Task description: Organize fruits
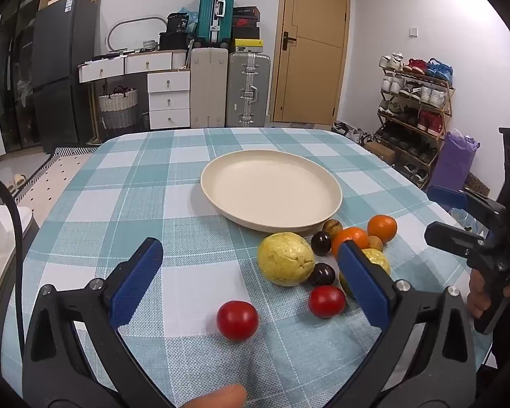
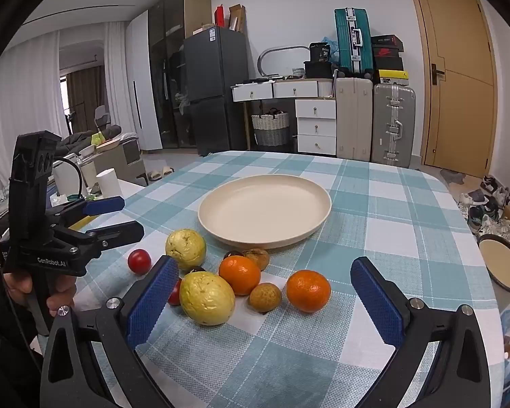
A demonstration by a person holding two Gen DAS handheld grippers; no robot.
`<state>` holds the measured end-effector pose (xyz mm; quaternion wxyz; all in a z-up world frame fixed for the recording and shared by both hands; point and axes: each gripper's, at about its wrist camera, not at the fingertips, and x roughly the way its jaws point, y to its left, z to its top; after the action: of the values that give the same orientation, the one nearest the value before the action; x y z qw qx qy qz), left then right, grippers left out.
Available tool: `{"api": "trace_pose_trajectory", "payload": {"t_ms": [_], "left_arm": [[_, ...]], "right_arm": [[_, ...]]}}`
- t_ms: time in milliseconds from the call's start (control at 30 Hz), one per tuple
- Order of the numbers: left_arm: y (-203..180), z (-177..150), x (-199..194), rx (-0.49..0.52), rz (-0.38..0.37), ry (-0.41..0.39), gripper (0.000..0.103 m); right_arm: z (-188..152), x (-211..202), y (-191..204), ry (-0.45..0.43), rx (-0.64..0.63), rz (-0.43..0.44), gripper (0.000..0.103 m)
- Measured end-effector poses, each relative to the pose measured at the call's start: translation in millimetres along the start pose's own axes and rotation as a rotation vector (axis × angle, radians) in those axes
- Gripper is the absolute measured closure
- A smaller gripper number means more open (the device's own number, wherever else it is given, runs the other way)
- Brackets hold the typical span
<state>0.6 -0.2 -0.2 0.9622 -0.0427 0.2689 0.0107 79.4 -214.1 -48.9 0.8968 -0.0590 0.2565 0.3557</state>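
Blue-padded fingers of the left gripper stand wide apart at the bottom of the left wrist view, holding nothing, and a fingertip of the person's hand shows at the very bottom edge between the gripper's arms. Between those fingers a red tomato lies alone on the checked tablecloth. A second tomato sits further right, just beside a small dark round fruit and a large yellow fruit. Behind these lie another dark fruit, two oranges, a brownish fruit close to the plate, and a second yellow fruit partly hidden by the gripper's right finger. All the fruit is on the cloth; the cream plate behind the cluster holds none of it. In the right wrist view the right gripper is likewise spread open and grips nothing, its fingers either side of the fruit cluster: the nearer yellow fruit next to its left finger, one orange and a small tan fruit in the middle, the other orange toward its right finger. The left gripper appears at that view's left edge, held above the table, open too. Suitcases, a white chest of drawers and a wooden door line the far wall.
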Motion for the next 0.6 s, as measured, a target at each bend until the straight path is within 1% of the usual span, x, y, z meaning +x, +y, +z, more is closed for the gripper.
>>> {"api": "trace_pose_trajectory", "payload": {"t_ms": [67, 600], "left_arm": [[0.3, -0.2, -0.6, -0.006, -0.003, -0.008, 0.001], [-2.3, -2.1, 0.7, -0.006, -0.006, -0.006, 0.001]], "right_arm": [[-0.4, -0.6, -0.3, -0.014, -0.001, -0.002, 0.0], [-0.9, -0.8, 1.0, -0.017, 0.006, 0.002, 0.0]]}}
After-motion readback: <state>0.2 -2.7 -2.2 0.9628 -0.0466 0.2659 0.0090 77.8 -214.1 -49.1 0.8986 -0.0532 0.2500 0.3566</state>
